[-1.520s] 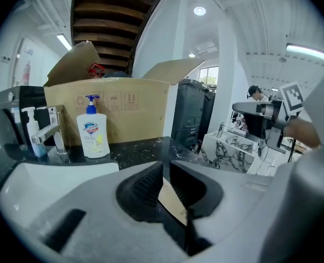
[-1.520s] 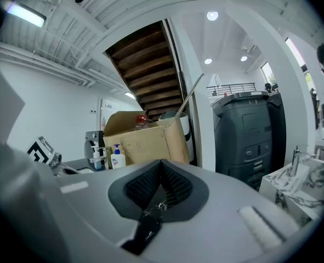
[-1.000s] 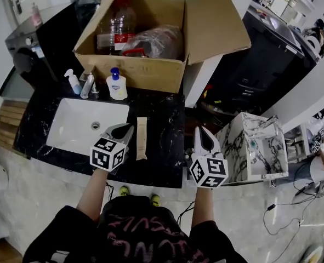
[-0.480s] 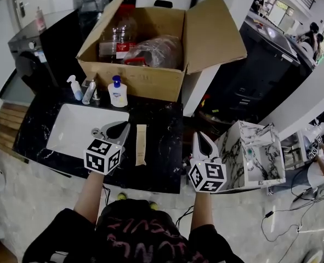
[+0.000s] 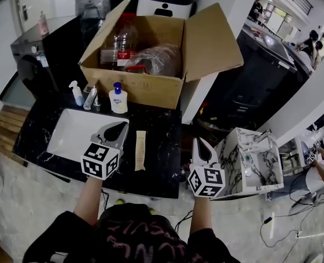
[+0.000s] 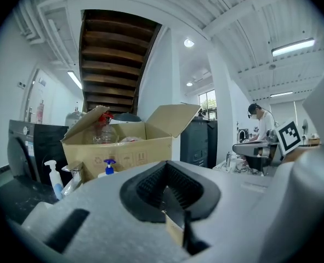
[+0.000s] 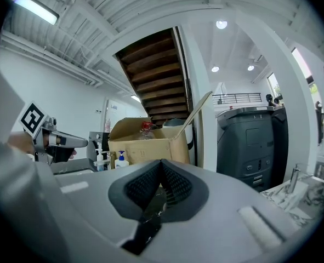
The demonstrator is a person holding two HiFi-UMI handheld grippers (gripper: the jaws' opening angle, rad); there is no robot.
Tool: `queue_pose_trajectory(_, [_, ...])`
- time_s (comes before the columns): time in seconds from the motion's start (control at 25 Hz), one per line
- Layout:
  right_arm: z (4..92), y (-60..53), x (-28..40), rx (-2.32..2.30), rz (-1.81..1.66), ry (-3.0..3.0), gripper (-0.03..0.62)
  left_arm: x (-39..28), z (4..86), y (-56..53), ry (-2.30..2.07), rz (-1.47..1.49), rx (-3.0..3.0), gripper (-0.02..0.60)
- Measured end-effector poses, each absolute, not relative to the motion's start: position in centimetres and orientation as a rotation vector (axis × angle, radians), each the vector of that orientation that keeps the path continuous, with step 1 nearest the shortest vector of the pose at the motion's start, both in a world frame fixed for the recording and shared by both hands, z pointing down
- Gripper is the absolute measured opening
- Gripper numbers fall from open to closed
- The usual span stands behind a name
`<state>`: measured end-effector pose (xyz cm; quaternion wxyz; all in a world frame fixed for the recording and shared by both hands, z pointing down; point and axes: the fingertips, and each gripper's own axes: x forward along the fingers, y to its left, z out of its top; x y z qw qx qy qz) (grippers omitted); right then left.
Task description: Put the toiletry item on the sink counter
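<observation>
Head view: both forearms are stretched forward. The left gripper (image 5: 118, 129) sits by the sink (image 5: 68, 130) and the right gripper (image 5: 202, 145) is off the counter (image 5: 162, 163) edge. The tan toiletry tube (image 5: 140, 150) lies flat between them, nearer the left and untouched.

Left gripper view: left gripper (image 6: 170, 204) jaws pressed together, nothing pinched.

Right gripper view: right gripper (image 7: 156, 199), same deal.

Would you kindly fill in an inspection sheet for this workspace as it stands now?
Surface: black marble counter with a white sink basin.
Job's things: tan tube lying flat on the counter, right of the basin, touched by neither gripper.
Clutter: pump bottle, spray bottle, open cardboard box holding bottles.
Grippers: left gripper and right gripper, fingers together, holding nothing.
Cables: cables on the floor.
Surroundings: washing machine, marble-patterned bin.
</observation>
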<state>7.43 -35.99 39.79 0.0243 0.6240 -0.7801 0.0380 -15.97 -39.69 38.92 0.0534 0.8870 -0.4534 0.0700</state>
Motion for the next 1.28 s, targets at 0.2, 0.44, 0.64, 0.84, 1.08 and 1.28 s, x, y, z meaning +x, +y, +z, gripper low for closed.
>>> queue_pose_trajectory(0.2, [39.2, -35.7, 7.6, 1.936, 0.087, -2.401, 0.009, -16.3, 38.0, -39.4, -1.388, 0.192, 2.714, -0.002])
queue_pose_trajectory(0.44, [38.4, -35.2, 8.2, 1.956, 0.052, -2.377, 0.009, -16.6, 37.1, -39.0, -1.401, 0.19, 2.727, -0.002])
queue_pose_trajectory(0.64, [37.9, -34.7, 8.5, 1.965, 0.044, -2.367, 0.009, -16.9, 36.7, -38.9, -1.411, 0.171, 2.727, -0.002])
queue_pose_trajectory(0.84, [37.7, -34.2, 8.5, 1.961, 0.043, -2.367, 0.009, -17.1, 35.9, -38.8, -1.422, 0.153, 2.731, -0.002])
queue_pose_trajectory(1.08, [37.4, -34.3, 8.6, 1.964, 0.031, -2.363, 0.009, -17.5, 35.6, -38.9, -1.437, 0.15, 2.732, -0.002])
queue_pose_trajectory(1.28, [37.5, -34.4, 8.4, 1.958, 0.027, -2.363, 0.009, -17.7, 35.7, -38.9, -1.445, 0.145, 2.727, -0.002])
